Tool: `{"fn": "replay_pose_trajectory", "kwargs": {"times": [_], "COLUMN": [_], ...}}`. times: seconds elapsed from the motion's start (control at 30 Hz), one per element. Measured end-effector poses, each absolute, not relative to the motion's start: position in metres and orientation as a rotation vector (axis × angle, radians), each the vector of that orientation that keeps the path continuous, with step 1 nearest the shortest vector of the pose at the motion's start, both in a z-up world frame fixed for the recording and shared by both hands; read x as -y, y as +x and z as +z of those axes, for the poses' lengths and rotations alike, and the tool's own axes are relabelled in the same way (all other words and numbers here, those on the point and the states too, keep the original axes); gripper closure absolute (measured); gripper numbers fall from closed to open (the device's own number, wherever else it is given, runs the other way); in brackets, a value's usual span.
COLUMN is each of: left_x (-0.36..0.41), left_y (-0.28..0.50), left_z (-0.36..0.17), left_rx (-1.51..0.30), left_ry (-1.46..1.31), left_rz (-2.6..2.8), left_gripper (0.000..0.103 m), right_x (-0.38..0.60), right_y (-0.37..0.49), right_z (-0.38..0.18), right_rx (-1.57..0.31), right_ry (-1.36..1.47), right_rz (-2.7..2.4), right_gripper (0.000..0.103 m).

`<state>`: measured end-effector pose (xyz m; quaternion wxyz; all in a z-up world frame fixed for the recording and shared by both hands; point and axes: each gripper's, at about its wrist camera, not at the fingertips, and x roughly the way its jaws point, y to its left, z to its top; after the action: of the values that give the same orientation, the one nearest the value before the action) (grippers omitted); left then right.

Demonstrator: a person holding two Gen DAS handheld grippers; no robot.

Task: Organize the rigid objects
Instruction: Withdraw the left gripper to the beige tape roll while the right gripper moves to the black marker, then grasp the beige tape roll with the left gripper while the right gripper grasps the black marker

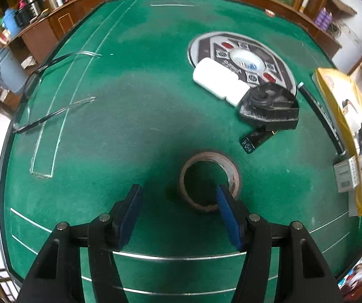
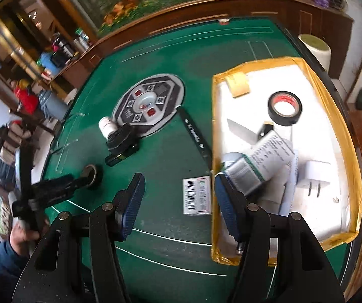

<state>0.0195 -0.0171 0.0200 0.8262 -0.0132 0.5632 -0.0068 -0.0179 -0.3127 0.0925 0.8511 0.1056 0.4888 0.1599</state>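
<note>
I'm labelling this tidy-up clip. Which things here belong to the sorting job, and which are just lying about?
Part of the job:
brown tape roll, by the left claw
yellow box
black tape roll in it
white bottle
black pen
small carton

Lying about:
round panel set in the table
shelf clutter

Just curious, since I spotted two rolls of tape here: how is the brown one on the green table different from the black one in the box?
The brown tape roll looks worn, with a dull brownish rim; the black tape roll is glossy black with a red-printed core. The brown one lies on the green table, with one finger of the left gripper inside its hole; the black one already lies in the yellow-edged box, away from both grippers. Both lie flat.
</note>
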Motion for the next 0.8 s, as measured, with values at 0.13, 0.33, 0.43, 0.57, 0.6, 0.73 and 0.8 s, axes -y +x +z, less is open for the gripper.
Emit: {"fn": "replay_pose_trajectory", "kwargs": {"times": [0.13,0.33,0.43,0.57,0.6,0.73,0.8], "left_x": [0.024,0.017,0.011,0.008,0.010,0.019,0.025], "left_y": [0.028,0.028,0.027,0.017,0.015,0.011,0.016], "left_z": [0.014,0.024,0.027,0.035,0.037,0.037,0.031], "left_rx": [-1.214,-1.192,-1.189,-1.171,-1.165,-1.158,-1.176], "left_ry": [-0.002,-0.037,-0.069,-0.088,-0.088,-0.069,-0.030], "left_rz": [-0.029,-0.019,-0.034,-0.085,-0.096,-0.129,-0.110], "left_gripper": [0.042,0.042,0.042,0.042,0.042,0.034,0.033], "right_x": [0.313,0.305,0.311,0.340,0.345,0.341,0.330], "right_y": [-0.015,-0.009,-0.004,0.004,0.005,0.006,0.006], "right_z": [0.093,0.083,0.064,0.069,0.073,0.080,0.079], "right_rx": [-1.036,-1.082,-1.159,-1.111,-1.096,-1.079,-1.089], "right_ry": [0.223,0.245,0.305,0.231,0.221,0.266,0.261], "right_rz": [0.334,0.430,0.410,0.158,0.142,0.217,0.256], "right_gripper": [0.045,0.045,0.045,0.045,0.045,0.045,0.045]}}
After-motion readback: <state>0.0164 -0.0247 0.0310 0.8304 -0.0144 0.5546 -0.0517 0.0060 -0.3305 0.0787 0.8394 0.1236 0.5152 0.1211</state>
